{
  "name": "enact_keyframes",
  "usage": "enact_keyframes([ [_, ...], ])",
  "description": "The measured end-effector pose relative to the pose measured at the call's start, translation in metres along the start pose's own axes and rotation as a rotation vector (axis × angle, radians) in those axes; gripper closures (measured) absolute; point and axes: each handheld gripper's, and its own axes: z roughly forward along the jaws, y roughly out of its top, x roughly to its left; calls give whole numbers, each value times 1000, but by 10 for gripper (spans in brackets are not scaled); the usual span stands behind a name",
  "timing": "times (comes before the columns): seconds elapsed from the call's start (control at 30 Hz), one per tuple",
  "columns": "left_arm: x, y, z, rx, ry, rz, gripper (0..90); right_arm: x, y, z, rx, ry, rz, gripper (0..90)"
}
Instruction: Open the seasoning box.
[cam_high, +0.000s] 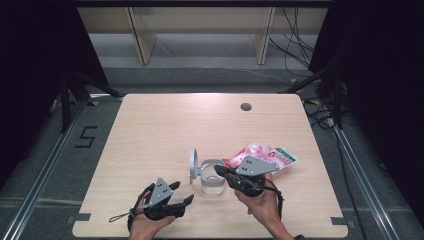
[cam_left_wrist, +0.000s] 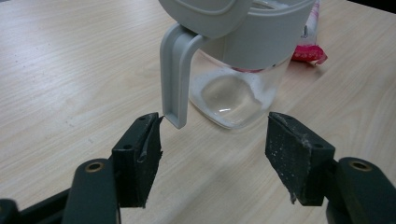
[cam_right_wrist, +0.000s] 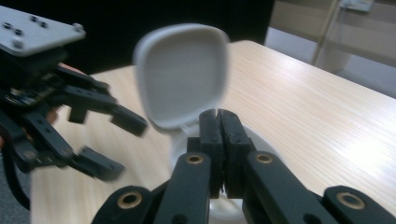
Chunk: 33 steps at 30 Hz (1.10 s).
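Jar (cam_high: 212, 181): clear, grey collar, near middle of the table (cam_high: 165, 125), lid (cam_high: 193, 165) flipped up on its left.
Left gripper (cam_high: 184, 193): jaws spread wide, empty, just left of jar.
Right gripper (cam_high: 220, 171): jaws shut tight at jar's rim.
Pink packet (cam_high: 265, 156): right, behind jar.

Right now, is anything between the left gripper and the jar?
No. The left gripper is open, with bare table between it and the jar; the jar's grey clasp hangs just ahead.
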Motion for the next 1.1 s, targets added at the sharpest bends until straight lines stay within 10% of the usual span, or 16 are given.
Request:
enact_keyframes([
  [0.6,2,-1,1,-1,4,-22,329,-49,-49,-52,96,-171,101,882],
  [1.1,5,-2,1,8,18,-12,328,-71,-84,-88,121,-276,341,635],
])
